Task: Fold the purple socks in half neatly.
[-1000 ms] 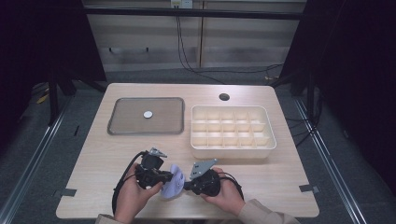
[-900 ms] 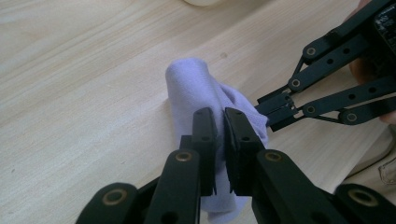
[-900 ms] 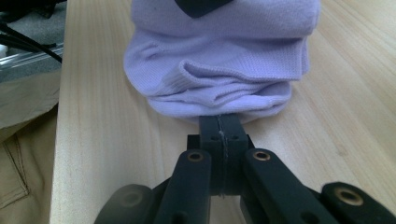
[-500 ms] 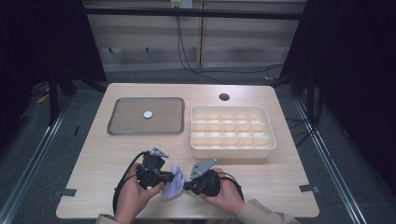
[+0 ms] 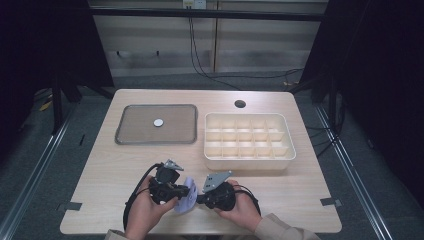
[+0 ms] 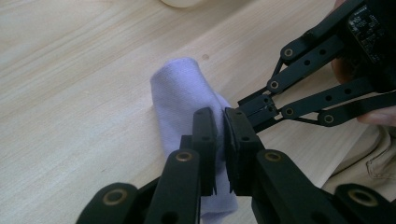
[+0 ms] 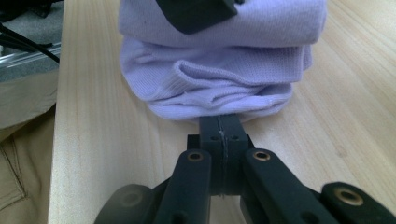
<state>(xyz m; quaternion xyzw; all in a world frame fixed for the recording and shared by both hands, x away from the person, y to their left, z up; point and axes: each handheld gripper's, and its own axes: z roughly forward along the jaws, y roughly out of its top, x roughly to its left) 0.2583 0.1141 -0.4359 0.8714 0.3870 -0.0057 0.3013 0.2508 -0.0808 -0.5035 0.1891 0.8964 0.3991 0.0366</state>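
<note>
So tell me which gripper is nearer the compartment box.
Right. The right gripper sits just below the box's near wall; the left gripper is farther left, both pinching the lilac cloth.

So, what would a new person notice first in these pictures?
Probably the lilac cloth, folded into a bundle at the near edge of the table, gripped between the left gripper and the right gripper. Both have their fingers closed on it from opposite sides. Farther back are an empty divided box and a flat tray holding one small white disc.
</note>
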